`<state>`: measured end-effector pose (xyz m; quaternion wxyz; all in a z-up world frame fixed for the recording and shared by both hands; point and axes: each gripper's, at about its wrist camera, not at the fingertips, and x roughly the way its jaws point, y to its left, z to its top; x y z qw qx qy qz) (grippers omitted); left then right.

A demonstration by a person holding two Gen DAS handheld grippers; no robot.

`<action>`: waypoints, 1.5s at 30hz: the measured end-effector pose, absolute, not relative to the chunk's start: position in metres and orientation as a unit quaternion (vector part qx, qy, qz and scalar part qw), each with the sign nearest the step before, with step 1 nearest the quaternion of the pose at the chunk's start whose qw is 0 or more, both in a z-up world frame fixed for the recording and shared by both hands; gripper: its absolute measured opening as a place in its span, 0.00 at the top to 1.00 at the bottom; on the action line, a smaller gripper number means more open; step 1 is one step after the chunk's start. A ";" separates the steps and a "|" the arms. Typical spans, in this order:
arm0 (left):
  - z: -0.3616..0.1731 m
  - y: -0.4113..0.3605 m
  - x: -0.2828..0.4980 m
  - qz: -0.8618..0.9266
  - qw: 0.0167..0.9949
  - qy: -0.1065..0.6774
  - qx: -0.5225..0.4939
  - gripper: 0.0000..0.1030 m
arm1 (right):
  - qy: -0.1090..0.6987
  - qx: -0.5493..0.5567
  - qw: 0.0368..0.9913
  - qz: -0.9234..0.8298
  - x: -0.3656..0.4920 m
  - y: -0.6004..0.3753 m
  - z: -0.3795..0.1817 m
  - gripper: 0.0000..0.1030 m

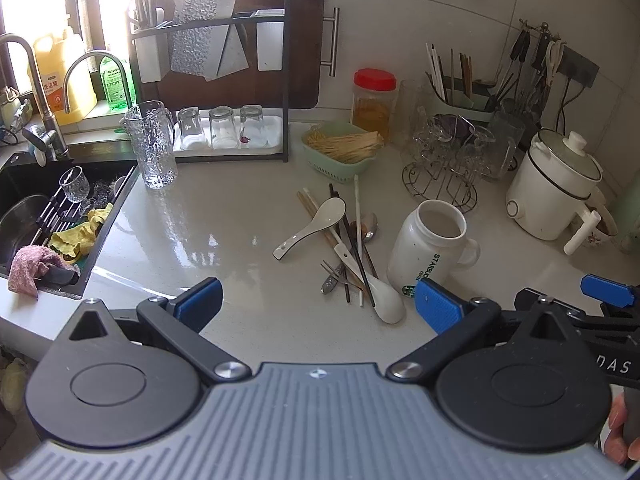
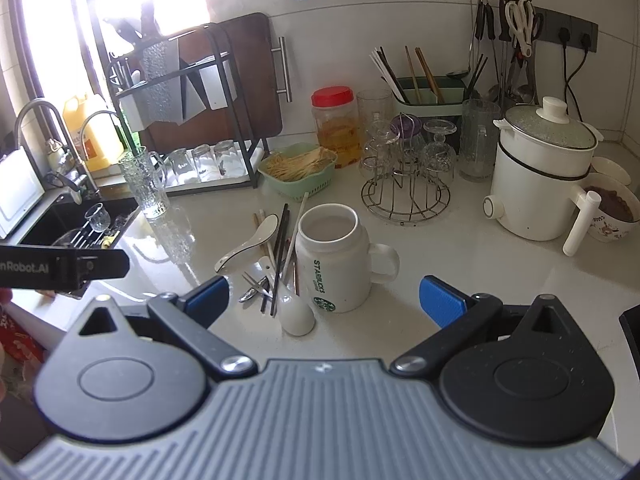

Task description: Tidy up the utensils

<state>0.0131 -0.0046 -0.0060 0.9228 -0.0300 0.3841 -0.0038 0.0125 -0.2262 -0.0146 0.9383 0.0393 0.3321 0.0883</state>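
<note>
The pile of loose utensils [image 1: 344,248] lies on the pale shiny surface [image 1: 224,216], just left of the tall white mug with green letters [image 1: 430,252]. In it are two white china spoons, dark and light chopsticks, a small metal fork and a metal spoon. Most of them lie long-ways, pointing from 12 o'clock down to 6 o'clock, toward the camera. The near white spoon [image 1: 384,300] has its bowl at the 6 o'clock end of the pile.

The left hand-held gripper [image 1: 318,304] is spread wide and holds nothing. The pile sits at about 12 o'clock from it, just ahead, so I think this one is nearer. The right hand-held gripper [image 2: 324,300] is also spread wide and holds nothing. From it the pile lies at about 11 o'clock, and the mug stands at 12 o'clock.

The long sticks may roll, so a pinch across their thin side looks best.

The right view shows into the green holder with upright chopsticks [image 2: 430,94] at the back more clearly. The left view shows the whole pile; in the right view the mug hides part of it.
</note>
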 end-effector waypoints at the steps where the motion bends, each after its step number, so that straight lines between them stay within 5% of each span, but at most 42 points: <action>1: -0.006 -0.004 0.014 -0.005 0.922 0.385 -0.030 0.00 | 0.332 0.040 0.938 0.087 0.012 -0.226 -0.014 0.00; 45: -0.034 -0.011 0.016 0.011 0.907 0.420 -0.026 0.00 | 0.340 0.065 0.932 0.107 0.006 -0.238 -0.036 0.01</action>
